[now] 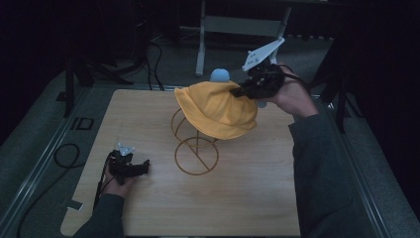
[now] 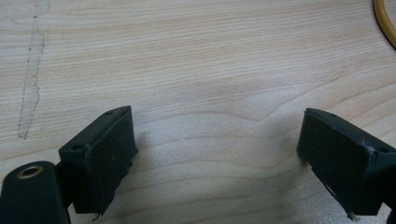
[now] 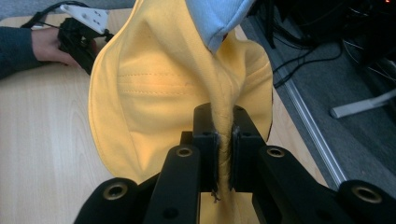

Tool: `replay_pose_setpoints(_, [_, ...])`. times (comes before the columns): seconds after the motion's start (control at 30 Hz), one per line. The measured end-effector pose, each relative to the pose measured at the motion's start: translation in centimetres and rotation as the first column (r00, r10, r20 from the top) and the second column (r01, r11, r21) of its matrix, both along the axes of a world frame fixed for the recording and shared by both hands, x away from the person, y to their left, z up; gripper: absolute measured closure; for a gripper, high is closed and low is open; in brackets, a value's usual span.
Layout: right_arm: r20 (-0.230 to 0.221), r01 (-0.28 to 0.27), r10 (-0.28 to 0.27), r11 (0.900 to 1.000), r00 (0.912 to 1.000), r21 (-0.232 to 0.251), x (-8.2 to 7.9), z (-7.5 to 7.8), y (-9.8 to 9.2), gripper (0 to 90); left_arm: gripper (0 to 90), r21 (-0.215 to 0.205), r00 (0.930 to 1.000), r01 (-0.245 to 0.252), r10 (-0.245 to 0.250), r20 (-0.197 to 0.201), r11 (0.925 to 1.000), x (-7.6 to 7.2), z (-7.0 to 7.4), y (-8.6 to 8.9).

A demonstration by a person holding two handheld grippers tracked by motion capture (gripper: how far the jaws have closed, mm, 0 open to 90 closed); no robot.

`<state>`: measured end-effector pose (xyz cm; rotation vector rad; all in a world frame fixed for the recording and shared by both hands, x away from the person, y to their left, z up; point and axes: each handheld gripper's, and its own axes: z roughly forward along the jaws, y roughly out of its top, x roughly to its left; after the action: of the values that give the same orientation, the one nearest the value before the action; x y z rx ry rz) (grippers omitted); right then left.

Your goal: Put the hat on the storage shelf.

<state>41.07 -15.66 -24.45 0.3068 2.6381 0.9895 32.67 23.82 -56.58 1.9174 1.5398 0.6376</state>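
A yellow cloth hat (image 1: 218, 109) hangs over the top of a gold wire stand (image 1: 196, 156) in the middle of the wooden table. My right gripper (image 1: 242, 90) is shut on the hat's far right edge; in the right gripper view its jaws pinch a fold of the yellow hat (image 3: 154, 93). A pale blue piece (image 3: 219, 18) shows above that fold, and a pale blue knob (image 1: 219, 75) pokes up behind the hat. My left gripper (image 1: 143, 166) rests low on the table at the front left, open, its fingers (image 2: 100, 158) apart over bare wood.
The wooden table (image 1: 148, 208) has bare room at front and right. A rim of the gold stand (image 2: 385, 23) lies just ahead of my left gripper. Black cables (image 1: 64, 153) run off the table's left side. A white desk frame (image 1: 237, 25) stands behind.
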Motion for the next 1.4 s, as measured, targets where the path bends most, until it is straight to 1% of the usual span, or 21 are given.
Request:
replay_pose_setpoints(0.07, [-0.001, -0.005, 0.005, 1.000, 1.0000, -0.008, 0.1, -0.1, 0.7, 83.7, 11.5, 0.000, 1.0000, 0.000, 0.000, 0.000, 1.0000, 0.0, 0.0, 0.0])
replay_pose_setpoints(0.1, [-0.001, -0.005, 0.005, 1.000, 1.0000, -0.008, 0.1, -0.1, 0.7, 83.7, 11.5, 0.000, 1.0000, 0.000, 0.000, 0.000, 1.0000, 0.0, 0.0, 0.0])
replay_pose_setpoints(0.2, [0.003, -0.005, 0.005, 1.000, 1.0000, -0.024, 0.3, -0.4, 2.1, 83.6, 11.5, -0.001, 1.0000, -0.001, 0.001, 0.001, 1.0000, 0.0, 0.0, 0.0])
replay_pose_setpoints(0.4, [0.003, -0.004, 0.004, 1.000, 1.0000, -0.026, 0.7, -0.8, 4.1, 83.1, 11.5, -0.002, 1.0000, -0.001, 0.001, 0.000, 1.0000, 0.0, 0.0, 0.0])
replay_pose_setpoints(0.47, [0.000, -0.011, 0.011, 1.000, 0.9999, -0.025, 0.7, -1.0, 4.7, 82.8, 11.5, -0.002, 1.0000, -0.001, 0.001, 0.000, 1.0000, 0.0, 0.0, 0.0])
replay_pose_setpoints(0.6, [0.000, -0.021, 0.021, 0.999, 0.9998, -0.046, 0.9, -1.3, 6.2, 82.2, 11.5, -0.001, 1.0000, -0.001, 0.001, 0.000, 1.0000, 0.0, 0.0, 0.0])
replay_pose_setpoints(0.73, [-0.001, -0.020, 0.019, 0.998, 0.9998, -0.067, 1.0, -1.7, 7.4, 81.6, 11.5, -0.002, 1.0000, -0.002, 0.002, 0.001, 1.0000, 0.0, 0.0, 0.0])
replay_pose_setpoints(0.8, [0.000, -0.024, 0.024, 0.997, 0.9997, -0.073, 1.0, -1.8, 7.9, 81.3, 11.5, -0.002, 1.0000, -0.002, 0.002, 0.001, 1.0000, 0.0, 0.0, 0.0])
replay_pose_setpoints(0.87, [0.003, -0.025, 0.025, 0.996, 0.9997, -0.090, 0.9, -1.9, 8.4, 80.7, 11.5, -0.001, 1.0000, -0.001, 0.001, 0.001, 1.0000, 0.0, 0.0, 0.0])
replay_pose_setpoints(0.9, [0.003, -0.025, 0.025, 0.996, 0.9997, -0.090, 0.9, -1.9, 8.4, 80.7, 11.5, 0.000, 1.0000, -0.001, 0.001, 0.001, 1.0000, 0.0, 0.0, 0.0])
replay_pose_setpoints(0.97, [0.005, -0.036, 0.036, 0.994, 0.9993, -0.102, 0.8, -2.0, 9.0, 79.2, 11.5, -0.002, 1.0000, -0.001, 0.001, 0.001, 1.0000, 0.0, 0.0, 0.0])
replay_pose_setpoints(1.03, [0.002, -0.040, 0.040, 0.992, 0.9992, -0.120, 0.6, -2.1, 9.5, 77.7, 11.5, -0.001, 1.0000, -0.001, 0.001, 0.001, 1.0000, 0.0, 0.0, 0.0])
replay_pose_setpoints(1.07, [0.004, -0.051, 0.052, 0.991, 0.9987, -0.125, 0.6, -2.1, 9.7, 77.3, 11.5, -0.002, 1.0000, -0.001, 0.001, 0.001, 1.0000, 0.0, 0.0, 0.0])
replay_pose_setpoints(1.2, [-0.003, -0.065, 0.065, 0.986, 0.9979, -0.155, 0.4, -2.7, 10.5, 76.5, 11.5, 0.001, 1.0000, 0.000, 0.000, 0.001, 1.0000, 0.0, 0.0, 0.0])
replay_pose_setpoints(1.4, [-0.012, -0.062, 0.060, 0.983, 0.9981, -0.173, 0.4, -3.3, 11.1, 76.8, 11.5, 0.000, 1.0000, 0.000, 0.000, 0.001, 1.0000, 0.0, 0.0, 0.0])
